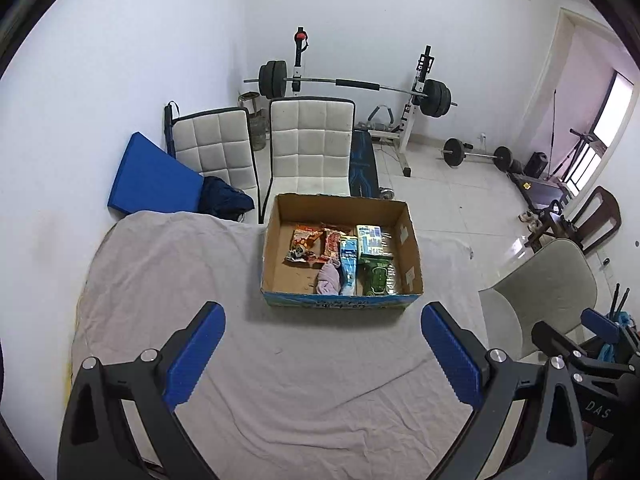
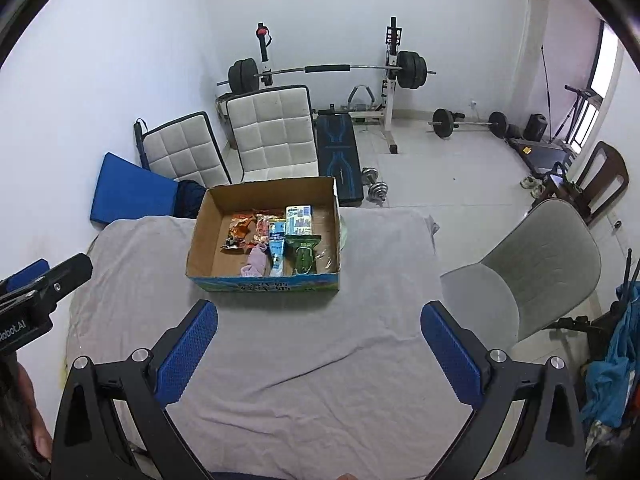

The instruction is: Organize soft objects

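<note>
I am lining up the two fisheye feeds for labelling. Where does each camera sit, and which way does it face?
Left wrist: on the left gripper, looking along its open blue fingers over the grey cloth at the cardboard box; the right gripper's tip shows at far right.
Right wrist: on the right gripper, facing the same way; the left gripper's tip shows at far left.
Shared: the box, cloth, white chairs and barbell rack.

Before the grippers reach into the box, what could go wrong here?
1. The cardboard box sits near the far edge of the table; a push might slide it off.
2. The cloth lies wrinkled and could drag or snag.
3. The packets are packed close, so the open left gripper or right gripper may catch a neighbour of the pink cloth.
</note>
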The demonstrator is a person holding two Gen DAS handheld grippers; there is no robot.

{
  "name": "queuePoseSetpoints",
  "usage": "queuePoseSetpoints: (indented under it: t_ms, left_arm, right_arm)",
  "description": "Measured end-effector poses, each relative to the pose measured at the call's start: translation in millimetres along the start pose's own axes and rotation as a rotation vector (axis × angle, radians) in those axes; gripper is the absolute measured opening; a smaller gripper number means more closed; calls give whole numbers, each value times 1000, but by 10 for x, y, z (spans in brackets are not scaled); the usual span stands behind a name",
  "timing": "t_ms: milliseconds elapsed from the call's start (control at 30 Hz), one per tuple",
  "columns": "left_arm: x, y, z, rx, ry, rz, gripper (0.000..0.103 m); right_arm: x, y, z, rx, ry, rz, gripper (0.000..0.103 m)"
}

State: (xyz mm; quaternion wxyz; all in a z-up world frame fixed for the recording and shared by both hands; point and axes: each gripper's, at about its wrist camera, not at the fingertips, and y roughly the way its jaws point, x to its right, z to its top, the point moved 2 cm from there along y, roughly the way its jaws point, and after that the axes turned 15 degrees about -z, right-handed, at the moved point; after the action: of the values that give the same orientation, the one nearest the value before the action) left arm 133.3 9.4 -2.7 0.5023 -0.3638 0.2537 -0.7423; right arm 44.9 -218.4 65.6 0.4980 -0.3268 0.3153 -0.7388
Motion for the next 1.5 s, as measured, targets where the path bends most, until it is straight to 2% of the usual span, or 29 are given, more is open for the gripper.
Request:
queuePoseSetpoints:
  t_ms: [267, 733, 1500]
  left_arm:
    - [-31, 33, 85, 44, 20, 33, 103]
    - [-75, 128, 148, 54, 32, 69, 103]
    - [-108, 153, 135, 60, 27, 78, 103]
  right_arm:
    - [-79, 58, 147, 29, 11, -4, 103]
    - [-259, 135, 375, 69, 12, -23, 103]
    - [-256, 151, 412, 83, 9, -39, 103]
